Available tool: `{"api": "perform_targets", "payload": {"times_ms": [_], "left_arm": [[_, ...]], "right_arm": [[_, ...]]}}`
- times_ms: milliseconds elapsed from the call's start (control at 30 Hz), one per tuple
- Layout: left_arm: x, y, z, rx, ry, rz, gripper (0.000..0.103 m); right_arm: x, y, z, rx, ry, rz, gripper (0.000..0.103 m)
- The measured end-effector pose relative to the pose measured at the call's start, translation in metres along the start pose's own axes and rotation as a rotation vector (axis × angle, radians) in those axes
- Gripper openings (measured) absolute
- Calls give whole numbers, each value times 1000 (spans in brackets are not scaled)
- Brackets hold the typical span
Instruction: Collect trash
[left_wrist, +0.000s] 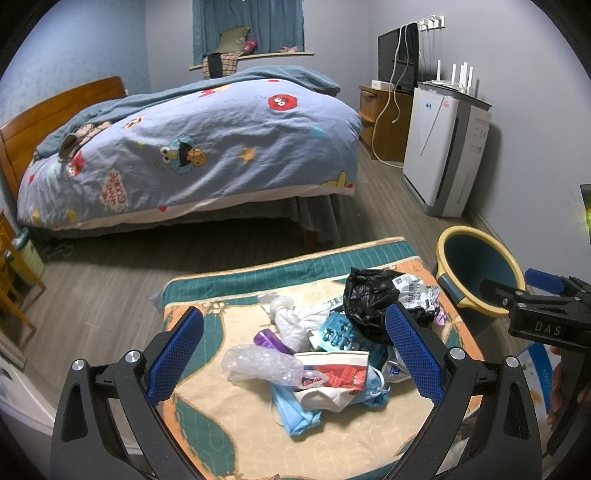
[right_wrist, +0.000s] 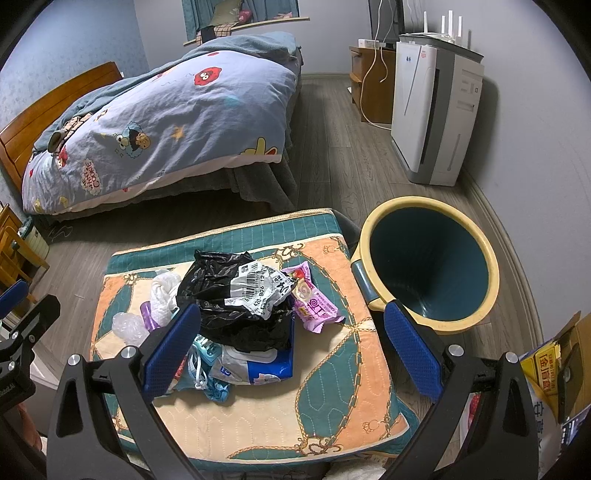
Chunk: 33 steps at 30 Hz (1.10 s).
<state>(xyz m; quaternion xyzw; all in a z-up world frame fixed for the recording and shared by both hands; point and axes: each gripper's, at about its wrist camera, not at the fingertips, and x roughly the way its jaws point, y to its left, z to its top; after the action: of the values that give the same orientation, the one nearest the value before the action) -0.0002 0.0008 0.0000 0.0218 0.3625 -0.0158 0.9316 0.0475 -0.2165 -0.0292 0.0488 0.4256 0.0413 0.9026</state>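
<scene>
Left gripper (left_wrist: 293, 349): fingers wide apart, holding nothing | Right gripper (right_wrist: 291, 345): fingers wide apart, holding nothing | Trash pile (right_wrist: 236, 314): on patterned cushion (right_wrist: 332, 387) | Bin (right_wrist: 428, 258): beside cushion, on floor

Unmade bed (left_wrist: 192, 147) behind; white air purifier (left_wrist: 443, 147) near wall; wooden cabinet (right_wrist: 369, 81).

A quilted cushion (right_wrist: 332, 376) carried the trash: a black bag (right_wrist: 236, 295), pink wrapper (right_wrist: 314, 306), clear plastic (left_wrist: 258, 363), blue mask (left_wrist: 295, 415) and white tissue (left_wrist: 291, 321) lay heaped on it.
</scene>
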Motion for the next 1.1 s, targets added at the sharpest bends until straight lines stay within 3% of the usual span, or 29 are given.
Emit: {"api": "perform_targets", "payload": {"times_ms": [1100], "left_arm": [[8,12,-3,23,-4,23,98]], "right_arm": [[10,0,4,-16,-2,-13,97]]}}
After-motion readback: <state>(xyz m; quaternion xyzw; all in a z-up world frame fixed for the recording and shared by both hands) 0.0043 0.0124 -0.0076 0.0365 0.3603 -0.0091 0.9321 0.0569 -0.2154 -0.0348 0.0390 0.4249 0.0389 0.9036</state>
